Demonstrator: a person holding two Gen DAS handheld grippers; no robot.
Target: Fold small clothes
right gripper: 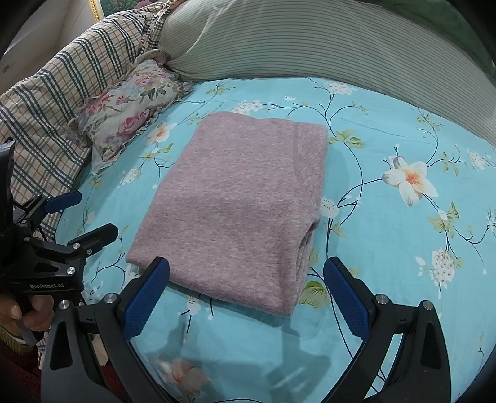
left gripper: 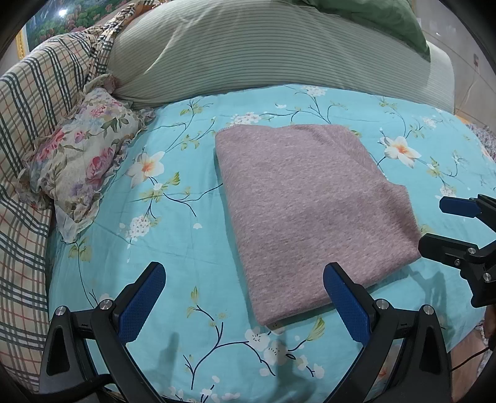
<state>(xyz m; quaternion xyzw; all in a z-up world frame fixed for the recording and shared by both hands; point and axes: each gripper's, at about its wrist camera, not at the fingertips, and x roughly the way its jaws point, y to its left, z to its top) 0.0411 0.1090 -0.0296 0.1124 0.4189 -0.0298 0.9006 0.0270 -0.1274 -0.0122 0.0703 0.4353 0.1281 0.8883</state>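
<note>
Mauve knitted garment (left gripper: 310,210), folded flat on turquoise floral bedsheet (left gripper: 192,241), apparently finished; left gripper (left gripper: 245,297) at seven o'clock, right gripper (right gripper: 246,291) at five, both spread wide, holding nothing.

A home bedroom is shown. Most of each frame is filled by a bed covered with a turquoise flowered sheet (left gripper: 192,248). At the upper left, a plaid quilt (left gripper: 37,102) and a small floral cushion (left gripper: 83,158) are piled, and a striped bolster (left gripper: 248,52) is laid across the top. A framed painting (left gripper: 55,21) is seen in the upper left corner.
</note>
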